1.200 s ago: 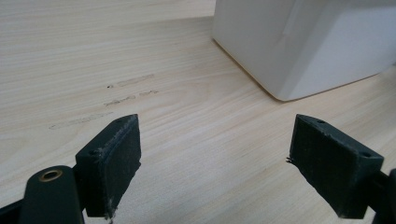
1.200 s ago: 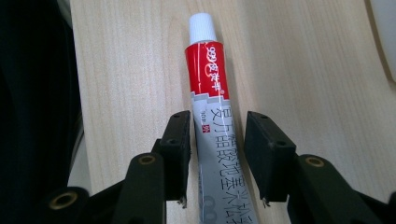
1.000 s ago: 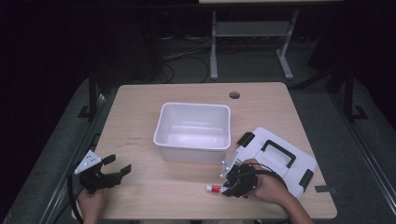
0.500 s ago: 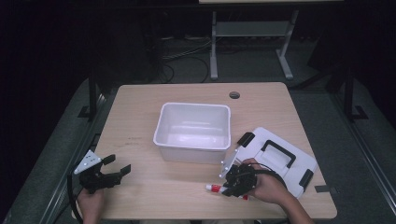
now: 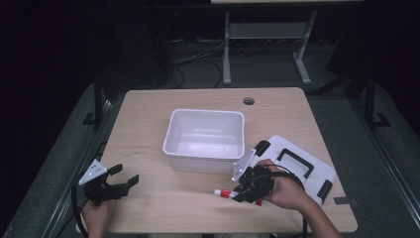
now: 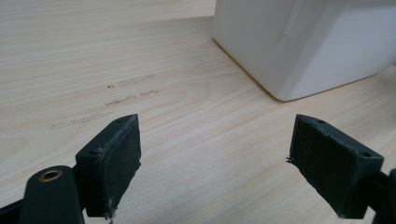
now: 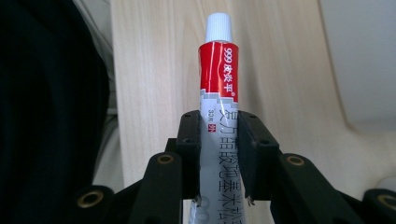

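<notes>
Item: ointment tube (image 7: 217, 84), clamped by your right gripper (image 5: 246, 191) near its crimped end, cap clear for dropping | bin (image 5: 205, 135) just beyond | left gripper (image 6: 215, 172) jaws wide, idle over surface (image 5: 163, 203)

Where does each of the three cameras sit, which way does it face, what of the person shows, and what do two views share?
High view: above the person's side, looking forward and down at the table; both forearms and hands show.
Left gripper view: on the left tool, facing the white bin; its open jaws show.
Right gripper view: on the right tool, facing along the tube it clamps.
Shared: high and left views show the bin; high and right, the tube.
</notes>
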{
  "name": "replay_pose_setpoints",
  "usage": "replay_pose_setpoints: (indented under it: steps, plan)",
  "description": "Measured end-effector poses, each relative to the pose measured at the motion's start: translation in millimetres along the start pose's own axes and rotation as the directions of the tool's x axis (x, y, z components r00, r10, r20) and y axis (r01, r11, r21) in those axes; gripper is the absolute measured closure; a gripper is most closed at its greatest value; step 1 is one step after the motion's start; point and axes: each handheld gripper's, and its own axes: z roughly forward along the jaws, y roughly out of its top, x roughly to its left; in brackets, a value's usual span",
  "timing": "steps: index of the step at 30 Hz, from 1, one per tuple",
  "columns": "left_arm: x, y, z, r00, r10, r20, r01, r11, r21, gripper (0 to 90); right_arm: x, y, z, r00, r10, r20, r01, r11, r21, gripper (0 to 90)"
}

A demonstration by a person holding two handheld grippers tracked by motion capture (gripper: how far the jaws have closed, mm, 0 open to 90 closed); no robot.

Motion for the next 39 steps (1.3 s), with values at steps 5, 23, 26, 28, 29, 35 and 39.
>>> replay_pose_setpoints:
  steps: [5, 23, 26, 28, 29, 35, 39]
  plan:
    - [0.4, 0.3, 0.9, 1.0000, 0.001, -0.002, -0.001, 1.0000, 0.004, 15.8, 0.8, 13.5, -11.1, 0.9998, -0.021, -0.007, 0.021, 1.000, 0.003, 71.1]
    - [1.5, 0.1, 4.2, 1.0000, 0.002, -0.003, -0.002, 0.9998, 0.017, 15.9, -9.5, 67.5, -54.0, 0.9963, -0.086, 0.001, 0.086, 0.996, -0.009, 71.1]
    - [1.4, 0.2, 4.7, 1.0000, -0.002, -0.001, 0.002, 0.9999, 0.015, 15.9, -13.7, 75.4, -58.8, 0.9958, -0.091, 0.006, 0.091, 0.996, -0.003, 71.1]
    - [1.8, 0.4, 5.0, 1.0000, 0.000, -0.002, 0.000, 0.9999, 0.013, 15.9, -16.8, 81.0, -61.8, 0.9954, -0.095, 0.013, 0.095, 0.995, -0.002, 71.1]
    - [1.8, 0.4, 5.0, 1.0000, 0.000, -0.002, 0.000, 0.9999, 0.013, 15.8, -16.8, 81.0, -61.8, 0.9954, -0.095, 0.013, 0.095, 0.995, -0.002, 71.1]
    - [1.1, 0.9, 5.1, 1.0000, 0.006, -0.001, -0.005, 0.9999, 0.012, 15.9, -30.8, 96.7, -69.5, 0.9948, -0.100, 0.023, 0.099, 0.995, 0.014, 71.1]
    - [0.6, 1.1, 5.5, 1.0000, 0.004, -0.001, -0.004, 0.9999, 0.010, 15.9, -37.5, 102.2, -72.0, 0.9951, -0.096, 0.024, 0.095, 0.995, 0.016, 71.1]
